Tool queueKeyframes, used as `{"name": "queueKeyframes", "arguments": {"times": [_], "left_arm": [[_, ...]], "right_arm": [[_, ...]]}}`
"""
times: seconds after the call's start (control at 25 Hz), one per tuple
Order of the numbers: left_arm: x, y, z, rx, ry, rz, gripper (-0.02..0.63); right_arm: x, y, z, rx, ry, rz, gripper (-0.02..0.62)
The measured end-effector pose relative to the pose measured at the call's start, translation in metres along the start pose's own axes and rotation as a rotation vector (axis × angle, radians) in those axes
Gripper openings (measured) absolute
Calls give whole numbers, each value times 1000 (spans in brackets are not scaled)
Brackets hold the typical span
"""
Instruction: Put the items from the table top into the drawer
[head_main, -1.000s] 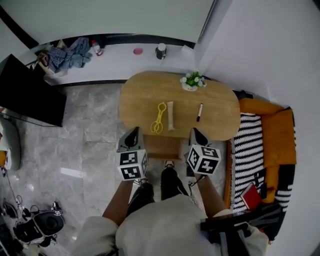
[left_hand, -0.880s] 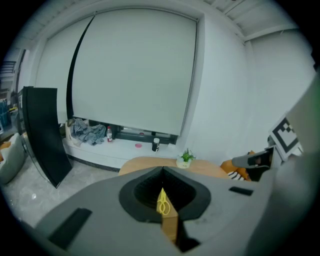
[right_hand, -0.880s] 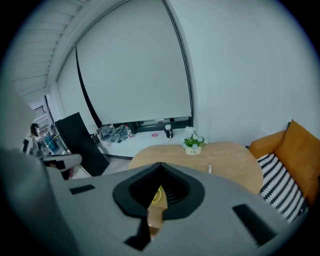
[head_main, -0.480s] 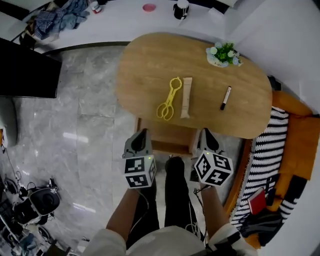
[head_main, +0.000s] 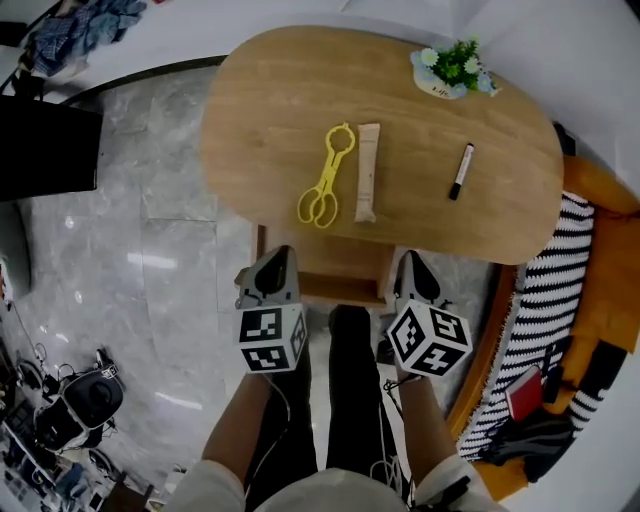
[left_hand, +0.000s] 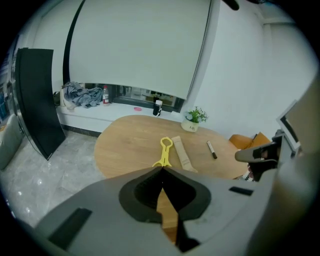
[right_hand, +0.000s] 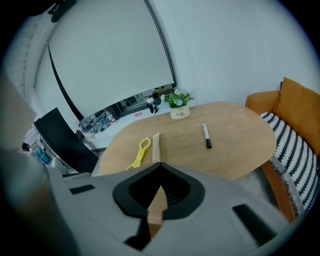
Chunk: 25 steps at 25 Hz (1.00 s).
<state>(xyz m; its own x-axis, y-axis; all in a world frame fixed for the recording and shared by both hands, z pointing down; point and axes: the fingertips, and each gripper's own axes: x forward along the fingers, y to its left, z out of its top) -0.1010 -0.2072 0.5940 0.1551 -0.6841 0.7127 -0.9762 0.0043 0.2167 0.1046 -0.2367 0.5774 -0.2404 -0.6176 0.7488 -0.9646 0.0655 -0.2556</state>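
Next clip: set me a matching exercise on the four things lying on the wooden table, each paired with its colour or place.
Things:
1. tongs
2. long packet
3. marker
4. potted plant

Colour or place:
A. green leaves in a white pot, at the far edge
B. yellow
C. dark, lying alone to the right in the head view
D. tan, right beside the tongs

Pairs: 1-B, 2-D, 3-C, 4-A
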Motion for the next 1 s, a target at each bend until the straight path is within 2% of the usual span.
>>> {"name": "queueKeyframes", "arguments": {"times": [0.2, 0.4, 0.44, 0.48, 0.52, 0.64, 0.84, 1.0], "left_arm": [[18, -11, 4, -18, 8, -54, 8], [42, -17, 8, 18, 43, -64, 11], [47, -19, 8, 23, 54, -75, 25], [52, -21, 8, 27, 68, -89, 95], [57, -23, 7, 33, 83, -100, 133], [73, -26, 8, 73, 110, -106, 135], [105, -33, 7, 126, 158, -140, 194], [134, -31, 7, 176, 194, -125, 202]], "right_arm": [[10, -10, 4, 1, 0, -4, -8], [21, -20, 10, 3, -1, -8, -7], [22, -22, 11, 5, 0, -9, -8], [24, -24, 10, 5, 2, -11, -8], [25, -26, 10, 4, 5, -12, -8], [31, -33, 10, -4, 16, -17, -8], [41, -46, 10, -10, 34, -28, -7], [51, -51, 8, -23, 50, -28, -8]]}}
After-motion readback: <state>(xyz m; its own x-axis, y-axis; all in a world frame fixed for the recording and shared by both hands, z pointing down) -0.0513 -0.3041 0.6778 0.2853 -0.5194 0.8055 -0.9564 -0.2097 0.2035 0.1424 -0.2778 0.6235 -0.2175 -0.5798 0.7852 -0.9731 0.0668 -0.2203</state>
